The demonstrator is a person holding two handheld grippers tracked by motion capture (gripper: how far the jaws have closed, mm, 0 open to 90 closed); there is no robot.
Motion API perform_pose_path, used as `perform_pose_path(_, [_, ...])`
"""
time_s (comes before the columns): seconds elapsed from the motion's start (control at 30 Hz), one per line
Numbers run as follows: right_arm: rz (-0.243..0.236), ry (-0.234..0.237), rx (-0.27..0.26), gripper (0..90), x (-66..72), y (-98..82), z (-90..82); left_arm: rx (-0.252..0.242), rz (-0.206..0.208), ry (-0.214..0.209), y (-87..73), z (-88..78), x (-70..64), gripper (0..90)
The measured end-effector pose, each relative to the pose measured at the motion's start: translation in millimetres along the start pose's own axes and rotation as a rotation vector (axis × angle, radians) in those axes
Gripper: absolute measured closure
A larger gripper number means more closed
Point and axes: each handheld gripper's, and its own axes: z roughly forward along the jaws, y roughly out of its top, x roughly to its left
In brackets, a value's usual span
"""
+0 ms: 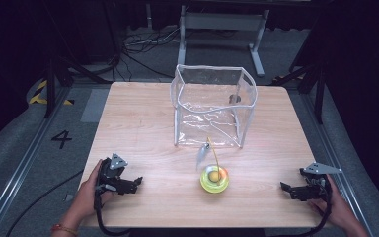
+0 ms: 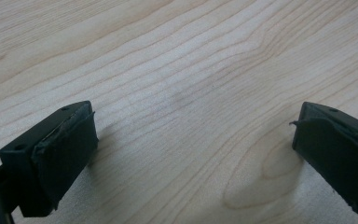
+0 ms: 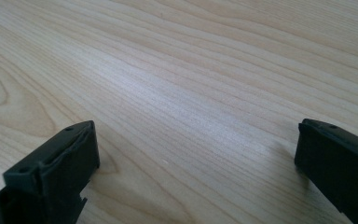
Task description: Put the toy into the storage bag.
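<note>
- Setting: a light wood-grain tabletop (image 1: 143,123) stands on a grey floor in a dark room; a grey metal frame (image 1: 222,29) and loose black cables (image 1: 138,47) lie beyond its far edge, and the number 4 (image 1: 61,139) is marked on the floor to the left.
- Left: the left hand-held gripper (image 1: 137,181), held in the person's left hand (image 1: 86,190), rests near the front left corner of the tabletop, pointing inward. In the left gripper view its jaws stand wide apart with bare wood between them, gripping nothing.
- Centre: a clear plastic box-shaped bag with white-edged seams (image 1: 212,106) stands upright and open-topped toward the far side. Near its front edge, close to the person, lies a round yellow-green translucent object (image 1: 214,179); a thin yellow cord (image 1: 213,150) runs from it toward the bag.
- Right: the right hand-held gripper (image 1: 285,187), in the person's right hand (image 1: 338,207), rests near the front right corner, pointing inward. In the right gripper view its jaws are likewise spread wide and empty.
</note>
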Motion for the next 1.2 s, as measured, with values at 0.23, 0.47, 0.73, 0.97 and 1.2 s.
perform_pose_path(0.23, [-0.036,0.025,0.003,0.4,-2.2,-0.7,-1.3,-0.002,0.019,-0.018,-0.6,-0.2,2.6,0.0])
perform_pose_path(0.47, [-0.085,0.050,0.055,6.0,-2.0,6.1,-3.0,0.001,0.065,-0.047,-2.0,-2.2,7.6,0.2])
perform_pose_path(0.73, [-0.130,0.127,0.053,21.0,5.6,22.7,-15.6,-0.002,0.079,-0.057,-2.9,-2.6,9.6,0.3])
perform_pose_path(0.97, [-0.228,0.176,0.076,20.5,27.3,50.3,-21.6,-0.001,0.076,-0.058,-4.5,-4.1,10.3,0.5])
perform_pose_path(1.2, [-0.281,0.224,0.104,22.4,50.4,82.9,-24.7,0.000,0.073,-0.055,-5.6,-5.2,10.8,0.5])
